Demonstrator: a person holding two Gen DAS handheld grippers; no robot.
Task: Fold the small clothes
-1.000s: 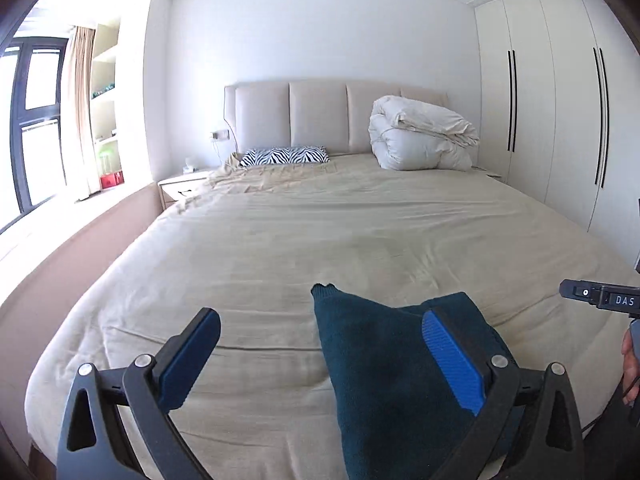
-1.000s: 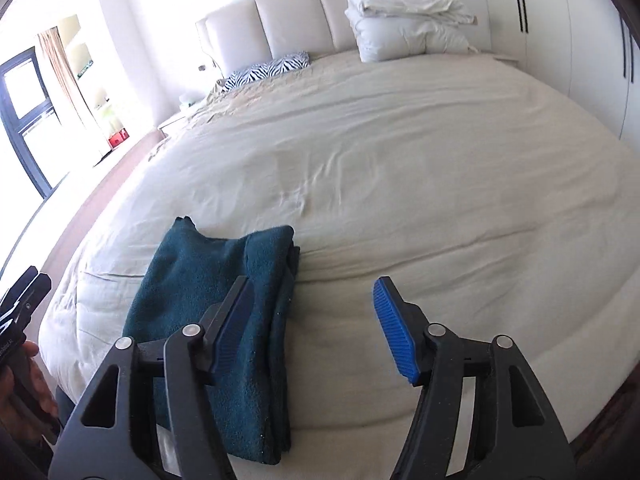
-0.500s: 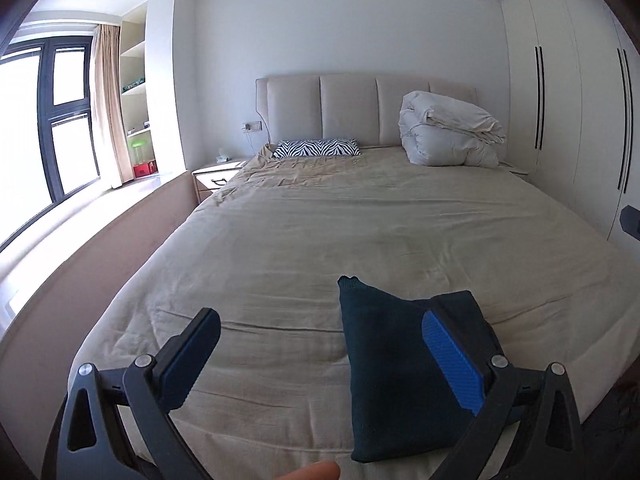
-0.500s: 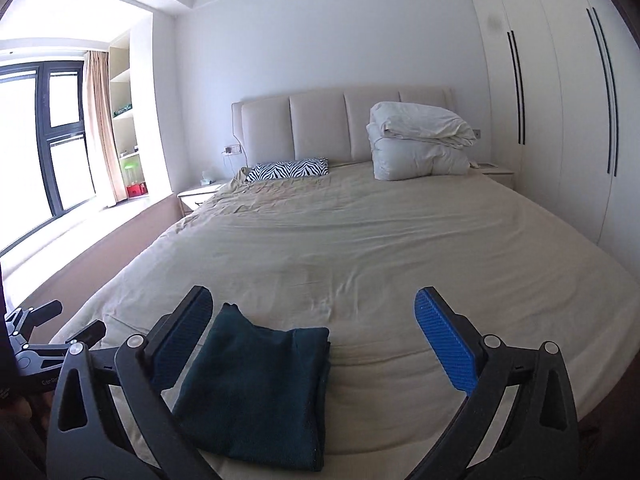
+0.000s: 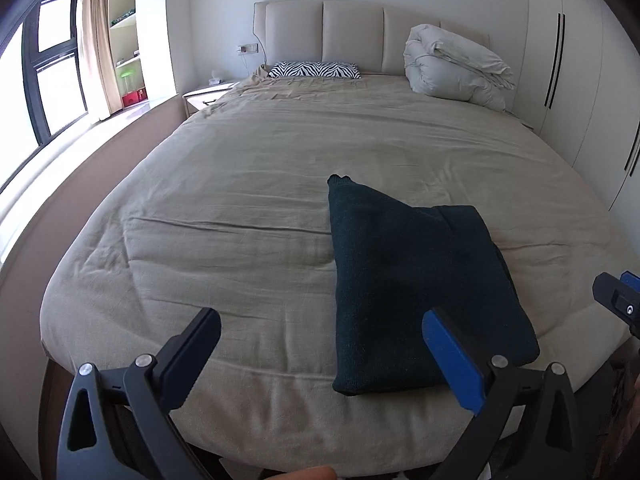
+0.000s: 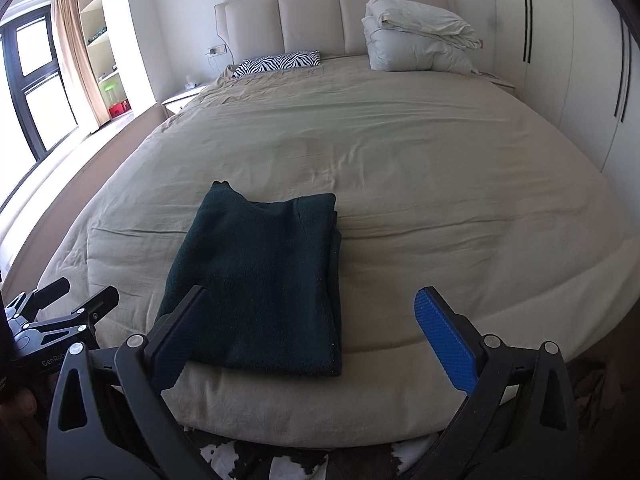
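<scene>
So the dark teal folded garment [image 6: 264,280] is sitting flat on the beige bedspread [image 6: 400,168], right near the foot edge of the bed, nothing touching it. From the right wrist camera, the right gripper [image 6: 312,336] hangs over that foot edge with its jaws spread as wide as they go, having just been opening, and nothing is between them. The near end of the garment lies just ahead of its left finger [image 6: 180,336] and slightly behind it in the view, so the garment is off to the left of the gap's middle, while the blue-padded right finger [image 6: 444,336] is over bare bedspread. In the left wrist camera, the left gripper [image 5: 324,360] is also wide open and empty; the garment [image 5: 416,280] is off to the right here, with its near right corner tucked behind the blue pad [image 5: 452,364] and the other finger [image 5: 192,356] over plain bedspread, well apart from it. The tip of the right gripper pokes in at the far right edge of that view. Up at the headboard end there's a zebra-print pillow [image 6: 280,62] and a folded white duvet [image 6: 416,44].
</scene>
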